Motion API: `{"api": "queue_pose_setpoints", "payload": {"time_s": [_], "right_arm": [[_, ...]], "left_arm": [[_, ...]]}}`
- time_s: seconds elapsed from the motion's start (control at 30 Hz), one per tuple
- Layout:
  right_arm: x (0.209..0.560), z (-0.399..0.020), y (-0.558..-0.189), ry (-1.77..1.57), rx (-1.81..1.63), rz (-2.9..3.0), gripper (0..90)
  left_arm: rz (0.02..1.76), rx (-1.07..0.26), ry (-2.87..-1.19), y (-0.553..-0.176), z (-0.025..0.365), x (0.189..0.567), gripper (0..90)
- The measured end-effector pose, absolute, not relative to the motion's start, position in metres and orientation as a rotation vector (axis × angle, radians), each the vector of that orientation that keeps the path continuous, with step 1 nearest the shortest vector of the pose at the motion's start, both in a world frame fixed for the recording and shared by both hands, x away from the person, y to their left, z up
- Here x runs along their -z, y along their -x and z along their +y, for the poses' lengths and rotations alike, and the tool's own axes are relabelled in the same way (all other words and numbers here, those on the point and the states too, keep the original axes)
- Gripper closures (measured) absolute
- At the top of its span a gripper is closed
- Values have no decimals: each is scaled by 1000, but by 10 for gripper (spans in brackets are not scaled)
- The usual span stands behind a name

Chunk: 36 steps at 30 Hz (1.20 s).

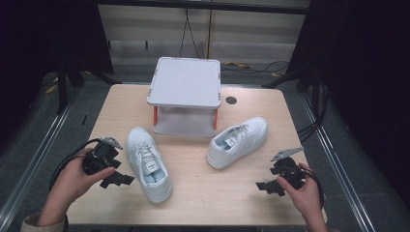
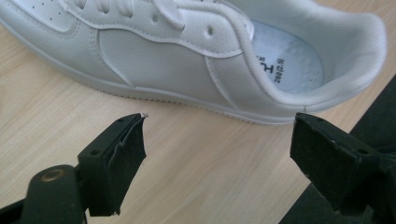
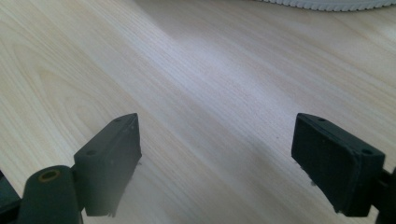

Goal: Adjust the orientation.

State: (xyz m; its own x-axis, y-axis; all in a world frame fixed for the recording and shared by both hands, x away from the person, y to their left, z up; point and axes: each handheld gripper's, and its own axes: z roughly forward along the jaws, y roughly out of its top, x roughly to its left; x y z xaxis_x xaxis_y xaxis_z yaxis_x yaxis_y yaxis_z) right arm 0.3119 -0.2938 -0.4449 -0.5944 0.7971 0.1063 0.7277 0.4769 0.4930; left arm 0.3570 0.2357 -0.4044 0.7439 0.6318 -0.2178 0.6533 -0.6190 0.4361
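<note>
We hold the left hand-held gripper [image 1: 117, 179] low at the near left of the tabletop [image 1: 212, 198], its jaws spread wide with nothing between them, aimed at the heel end of the left shoe [image 1: 148, 163]. That white shoe lies just beside the gripper, heel near us and toe pointing away, sole flat on the wood. In the left gripper view the shoe [image 2: 196, 56] sits just beyond the fingertips [image 2: 133, 140], apart from them, with the heel collar and insole open to us.

To do this step well, we judge that we should slide the left gripper forward so one jaw goes inside the heel opening and the other stays outside, then close on the collar wall. The side panel looks smooth and rounded, so a pinch there could slip.

The right hand-held gripper [image 1: 267, 186] rests at the near right, jaws also wide apart and empty over bare wood. In the right gripper view only a ribbed strip of sole [image 3: 327, 3] shows at the far edge, so it needs more travel toward the right shoe [image 1: 238, 141], which lies at an angle, toe to the far right.

Farther off stands a small grey two-tier stand [image 1: 185, 94] between the shoes; we should lift each shoe level to clear its edge.
</note>
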Motion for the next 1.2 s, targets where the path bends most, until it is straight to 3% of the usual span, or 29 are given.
{"api": "queue_pose_setpoints", "payload": {"time_s": [0.63, 0.93, 1.2], "right_arm": [[427, -296, -316, -1300, -790, 2549, 149], [393, -283, -351, -1280, -913, 2542, 211], [372, -262, -386, -1244, -852, 2562, 208]], "left_arm": [[931, 57, -2430, -357, 227, 390, 175], [807, 130, -2481, -358, 192, 386, 172], [709, 155, -2523, -354, 168, 384, 171]]}}
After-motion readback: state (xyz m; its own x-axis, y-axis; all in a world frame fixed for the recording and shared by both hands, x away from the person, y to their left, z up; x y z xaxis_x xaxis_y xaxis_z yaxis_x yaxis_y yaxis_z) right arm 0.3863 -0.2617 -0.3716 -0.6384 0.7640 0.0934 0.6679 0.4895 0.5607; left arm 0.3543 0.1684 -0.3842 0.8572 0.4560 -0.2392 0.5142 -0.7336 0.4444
